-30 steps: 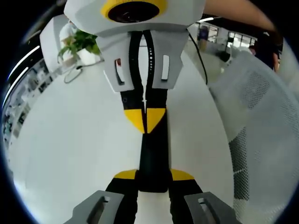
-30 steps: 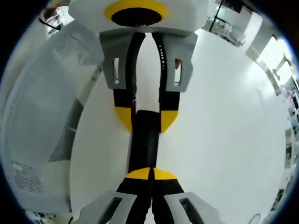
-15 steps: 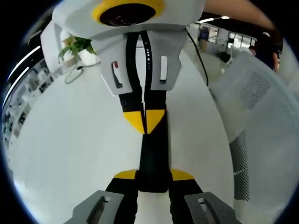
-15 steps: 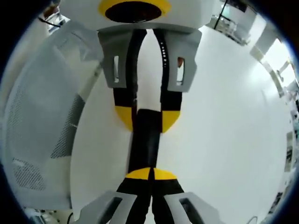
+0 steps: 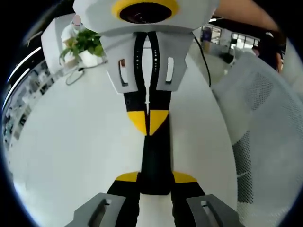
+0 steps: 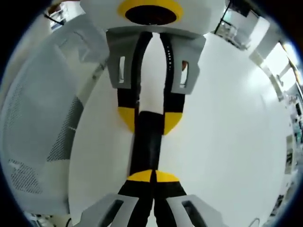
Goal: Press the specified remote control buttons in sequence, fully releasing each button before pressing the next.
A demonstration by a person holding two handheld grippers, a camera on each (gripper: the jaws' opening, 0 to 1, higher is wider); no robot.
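Slim black plastic remote control (image 5: 154, 161) lay lengthwise on the white bench (image 5: 71, 142), running from 6 o'clock up toward centre in the left gripper view. Left tool (image 5: 155, 178) pinched the remote's near end, one yellow-tipped jaw on each long side. Right tool (image 5: 148, 120) came in from 12 o'clock, jaws pressed together, with the joined yellow tips on the remote's far part. Couldn't tell pressing from just touching, and the buttons weren't readable.

In the right gripper view the right tool (image 6: 152, 176) sat on the remote (image 6: 147, 142), with the left tool (image 6: 149, 120) straddling it at 12 o'clock.

Risks, as a judgement:
- The broad joined tip could catch two buttons or the wrong one.
- Hard pressing could tip the remote out of the pinch.
- An incomplete lift could break the release rule.

White mesh chair (image 5: 265, 118) at 3 o'clock and green potted plant (image 5: 83, 42) at 11 o'clock, both well apart.
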